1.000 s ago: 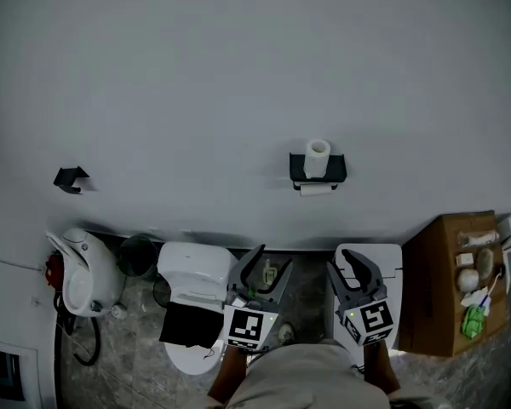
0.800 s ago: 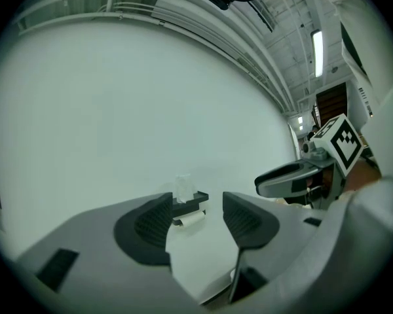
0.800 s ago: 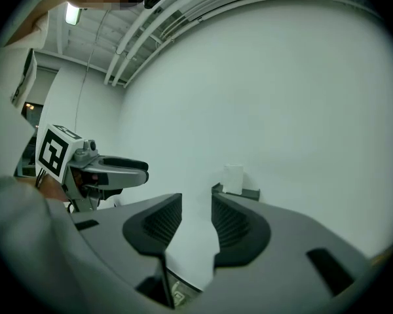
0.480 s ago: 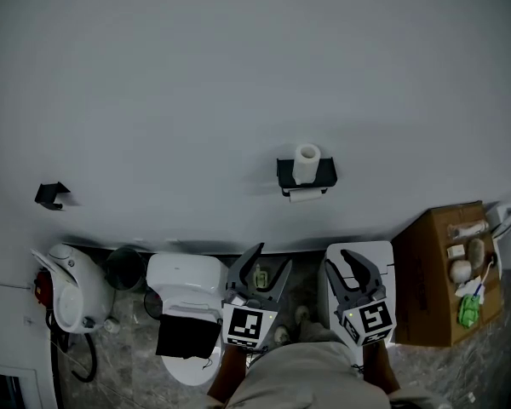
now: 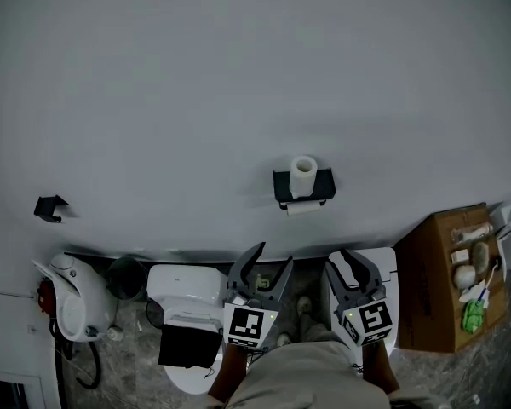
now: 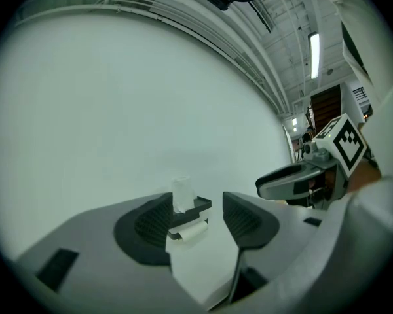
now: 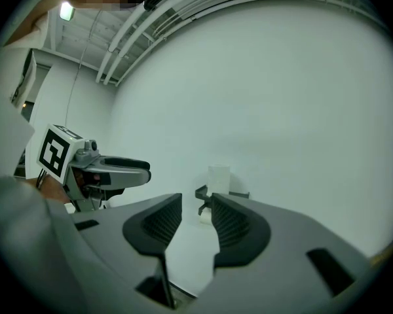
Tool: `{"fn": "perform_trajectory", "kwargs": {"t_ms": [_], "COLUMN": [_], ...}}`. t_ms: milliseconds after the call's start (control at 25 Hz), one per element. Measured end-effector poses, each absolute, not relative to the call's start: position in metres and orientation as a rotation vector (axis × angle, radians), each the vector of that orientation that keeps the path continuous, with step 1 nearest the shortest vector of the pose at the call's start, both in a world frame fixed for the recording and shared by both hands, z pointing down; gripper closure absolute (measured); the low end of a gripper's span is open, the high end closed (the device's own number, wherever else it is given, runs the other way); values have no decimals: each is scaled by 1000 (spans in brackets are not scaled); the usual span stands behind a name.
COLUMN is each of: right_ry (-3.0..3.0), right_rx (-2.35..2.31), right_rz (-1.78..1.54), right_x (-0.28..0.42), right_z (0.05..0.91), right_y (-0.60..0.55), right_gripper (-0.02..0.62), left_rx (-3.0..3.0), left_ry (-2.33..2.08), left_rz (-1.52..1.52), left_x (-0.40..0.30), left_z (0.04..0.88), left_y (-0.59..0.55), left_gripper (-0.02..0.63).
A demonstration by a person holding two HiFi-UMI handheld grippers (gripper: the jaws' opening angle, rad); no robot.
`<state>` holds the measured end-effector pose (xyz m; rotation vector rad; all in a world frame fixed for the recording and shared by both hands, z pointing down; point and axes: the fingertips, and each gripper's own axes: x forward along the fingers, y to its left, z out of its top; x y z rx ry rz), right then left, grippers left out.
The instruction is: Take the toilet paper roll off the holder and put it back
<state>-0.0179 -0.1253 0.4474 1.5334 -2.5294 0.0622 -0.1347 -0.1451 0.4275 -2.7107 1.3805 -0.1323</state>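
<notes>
Head view showed the roll [image 5: 303, 174] on its holder [image 5: 323, 187], well ahead of the left gripper [image 5: 271, 259] and right gripper [image 5: 354, 269] (both agape, empty); removal seemingly unstarted, calling for a forward reach.

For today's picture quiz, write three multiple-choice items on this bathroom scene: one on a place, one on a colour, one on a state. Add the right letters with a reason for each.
1. Where does the upright toilet paper roll stand?
A) on top of the wall holder
B) on the toilet lid
C) inside the cardboard box

2. What colour is the holder?
A) white
B) black
C) red

3. In what state are the left gripper and the right gripper?
A) both open and empty
B) both shut on the roll
C) left shut, right open

Answers:
1 A, the roll stands on the holder's shelf, up on the wall.
2 B, it shows dark against the pale wall.
3 A, each gripper view shows its fingers apart with nothing between them.
</notes>
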Motion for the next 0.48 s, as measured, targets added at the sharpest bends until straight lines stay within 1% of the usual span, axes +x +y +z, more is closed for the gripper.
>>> {"fn": "perform_trajectory", "kwargs": {"t_ms": [480], "right_ry": [-2559], "right_rx": [1484], "right_rz": [83], "right_x": [4], "right_z": [454], "right_y": [-195], "right_gripper": [456], "left_rx": [-2700], "left_ry": [1425], "left_rz": [-167], "left_x": [-113], "left_z": [434], "left_y": [-211], "left_gripper": [357]}}
